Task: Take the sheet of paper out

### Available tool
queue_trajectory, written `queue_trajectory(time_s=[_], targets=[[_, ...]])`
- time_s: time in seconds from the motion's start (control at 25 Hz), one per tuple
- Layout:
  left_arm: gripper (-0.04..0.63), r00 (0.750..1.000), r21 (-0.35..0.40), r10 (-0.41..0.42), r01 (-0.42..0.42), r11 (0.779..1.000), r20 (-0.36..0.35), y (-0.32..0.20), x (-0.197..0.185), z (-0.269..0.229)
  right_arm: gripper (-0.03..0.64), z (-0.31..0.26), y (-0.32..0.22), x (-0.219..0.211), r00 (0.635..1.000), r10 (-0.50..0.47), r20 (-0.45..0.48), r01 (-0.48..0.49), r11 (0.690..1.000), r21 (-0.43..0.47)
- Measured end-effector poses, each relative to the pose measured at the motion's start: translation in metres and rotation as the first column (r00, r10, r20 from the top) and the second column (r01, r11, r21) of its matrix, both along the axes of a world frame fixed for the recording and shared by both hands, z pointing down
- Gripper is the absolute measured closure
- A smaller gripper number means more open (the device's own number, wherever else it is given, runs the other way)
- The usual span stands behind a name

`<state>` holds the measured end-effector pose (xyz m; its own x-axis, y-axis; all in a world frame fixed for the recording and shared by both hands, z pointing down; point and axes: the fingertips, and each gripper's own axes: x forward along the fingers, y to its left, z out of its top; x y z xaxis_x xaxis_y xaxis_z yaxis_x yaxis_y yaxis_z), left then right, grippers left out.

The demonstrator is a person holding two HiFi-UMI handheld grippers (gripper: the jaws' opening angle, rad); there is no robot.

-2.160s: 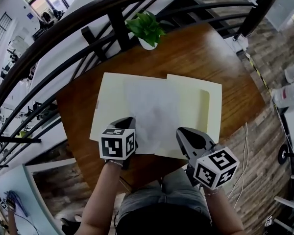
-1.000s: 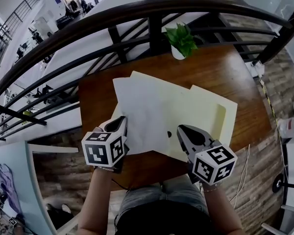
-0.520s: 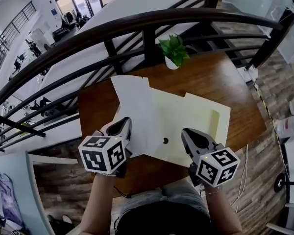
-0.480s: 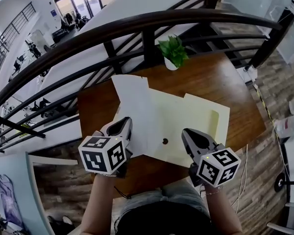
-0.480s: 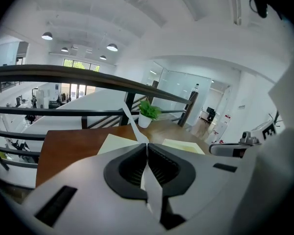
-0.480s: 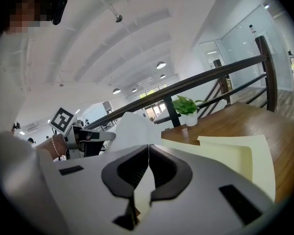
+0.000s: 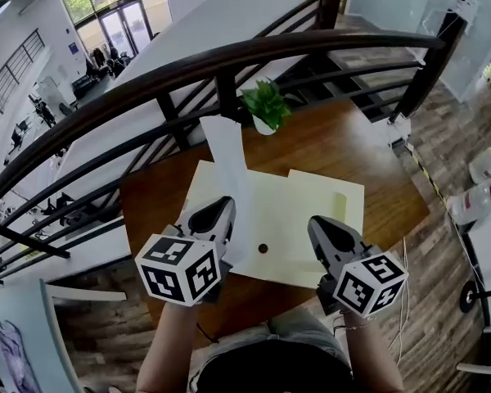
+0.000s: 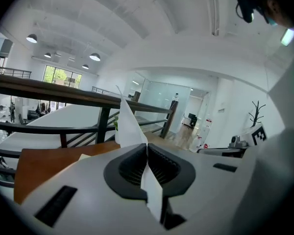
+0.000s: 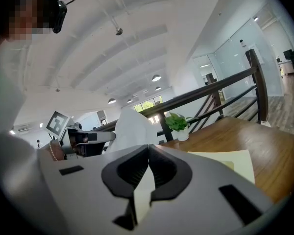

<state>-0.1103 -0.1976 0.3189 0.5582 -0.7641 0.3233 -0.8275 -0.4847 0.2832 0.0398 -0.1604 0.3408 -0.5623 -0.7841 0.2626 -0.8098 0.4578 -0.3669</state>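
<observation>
A white sheet of paper (image 7: 229, 158) stands nearly upright above the table, pinched at its lower edge by my left gripper (image 7: 221, 213). In the left gripper view the left gripper (image 8: 147, 148) is shut on the sheet (image 8: 127, 126), which rises past the jaws. A pale yellow folder (image 7: 303, 211) lies open on the wooden table (image 7: 352, 146), with a small dark clasp (image 7: 263, 249) near its front edge. My right gripper (image 7: 321, 224) is shut on the folder's near edge. In the right gripper view, a cream strip runs between the right gripper's (image 9: 148, 151) jaws, and the white sheet (image 9: 132, 129) stands to the left.
A small potted plant (image 7: 266, 105) stands at the table's far edge, right behind the raised sheet. A dark curved railing (image 7: 188, 64) runs behind the table. The person's lap is at the table's near edge. Wood floor lies to the right.
The left gripper has risen and tipped the white sheet from lying flat on the folder to standing nearly upright. The right gripper has also lifted a little with the folder's edge.
</observation>
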Motion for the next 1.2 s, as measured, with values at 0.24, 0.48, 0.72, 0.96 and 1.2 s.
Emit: queue_trajectory(time_s=[0.24, 0.48, 0.72, 0.96, 1.2], targets=[[0.571, 0.995, 0.068, 0.077, -0.073, 0.995, -0.059, 0.001, 0.028, -0.020, 0.590, -0.014, 0.006, 0.024, 0.998, 0.069, 0.007, -0.069, 0.997, 0.041], [0.572, 0.982, 0.114, 0.161, -0.149, 0.982, -0.100, 0.007, 0.053, -0.032, 0.591, -0.021, 0.011, 0.047, 0.993, 0.121, 0.001, -0.121, 0.991, 0.059], [0.572, 0.965, 0.104, 0.235, -0.223, 0.969, -0.115, 0.012, 0.070, -0.029, 0.591, -0.030, 0.016, 0.058, 0.988, 0.156, -0.003, -0.155, 0.984, 0.090], [0.573, 0.954, 0.111, 0.273, -0.260, 0.959, -0.123, 0.015, 0.080, -0.031, 0.591, -0.030, 0.022, 0.064, 0.985, 0.173, -0.012, -0.171, 0.981, 0.094], [0.573, 0.955, 0.101, 0.284, -0.276, 0.956, -0.082, 0.016, 0.084, -0.025, 0.591, -0.028, 0.022, 0.063, 0.983, 0.182, -0.011, -0.180, 0.979, 0.090]])
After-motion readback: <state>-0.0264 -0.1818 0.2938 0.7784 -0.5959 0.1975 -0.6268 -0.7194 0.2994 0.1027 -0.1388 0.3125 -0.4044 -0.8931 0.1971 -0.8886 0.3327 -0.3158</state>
